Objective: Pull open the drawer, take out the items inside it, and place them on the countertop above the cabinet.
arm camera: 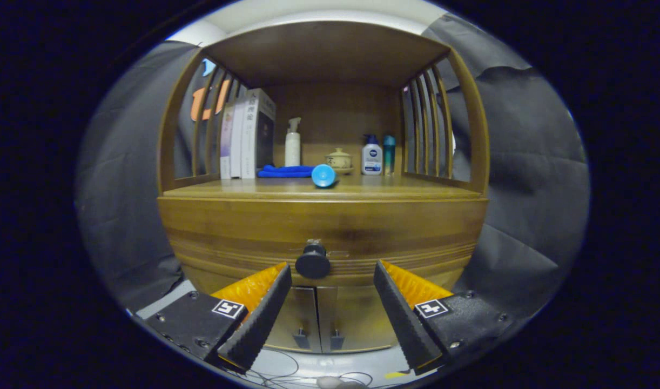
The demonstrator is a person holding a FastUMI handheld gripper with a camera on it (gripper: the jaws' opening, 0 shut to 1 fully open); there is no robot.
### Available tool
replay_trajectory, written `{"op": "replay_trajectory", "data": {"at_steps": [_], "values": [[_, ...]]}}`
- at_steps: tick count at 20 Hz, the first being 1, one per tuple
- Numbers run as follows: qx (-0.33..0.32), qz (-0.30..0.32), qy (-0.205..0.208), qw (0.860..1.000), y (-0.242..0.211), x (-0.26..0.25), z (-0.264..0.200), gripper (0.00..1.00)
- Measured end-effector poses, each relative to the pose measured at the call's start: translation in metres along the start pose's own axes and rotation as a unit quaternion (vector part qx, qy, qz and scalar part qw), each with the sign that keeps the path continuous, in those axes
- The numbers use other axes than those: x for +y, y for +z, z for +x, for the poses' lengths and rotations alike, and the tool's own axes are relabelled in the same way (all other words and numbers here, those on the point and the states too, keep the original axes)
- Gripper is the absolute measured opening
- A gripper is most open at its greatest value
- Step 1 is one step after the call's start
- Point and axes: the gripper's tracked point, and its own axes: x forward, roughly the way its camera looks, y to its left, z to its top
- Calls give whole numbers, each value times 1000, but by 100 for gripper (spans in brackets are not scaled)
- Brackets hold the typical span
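The gripper's [332, 270] black ribbed fingers [262, 313] stand spread, holding nothing; the round black drawer knob [312, 261] lies just ahead at about eleven o'clock, nearer the left finger; the brown wooden drawer [324, 235] looks closed; the tabletop [362, 189] lies beyond at twelve.

Brown wooden cabinet [324, 221] showing smooth, lightly glossy grain; round black drawer knob [312, 262] looking matt; gripper [332, 281] standing open, ribbed black fingers [262, 313] looking rubbery; folded blue cloth [284, 172] appearing soft.
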Motion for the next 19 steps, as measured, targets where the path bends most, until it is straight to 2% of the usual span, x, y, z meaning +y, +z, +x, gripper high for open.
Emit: {"op": "replay_trajectory", "data": {"at_steps": [7, 10, 14, 19], "values": [[-44, -21, 6, 999, 32, -13, -142, 100], [-61, 0, 1, 998, 47, -23, -193, 100], [-66, 8, -3, 998, 46, -32, -229, 99], [-49, 11, -3, 999, 28, -36, -236, 100]]}}
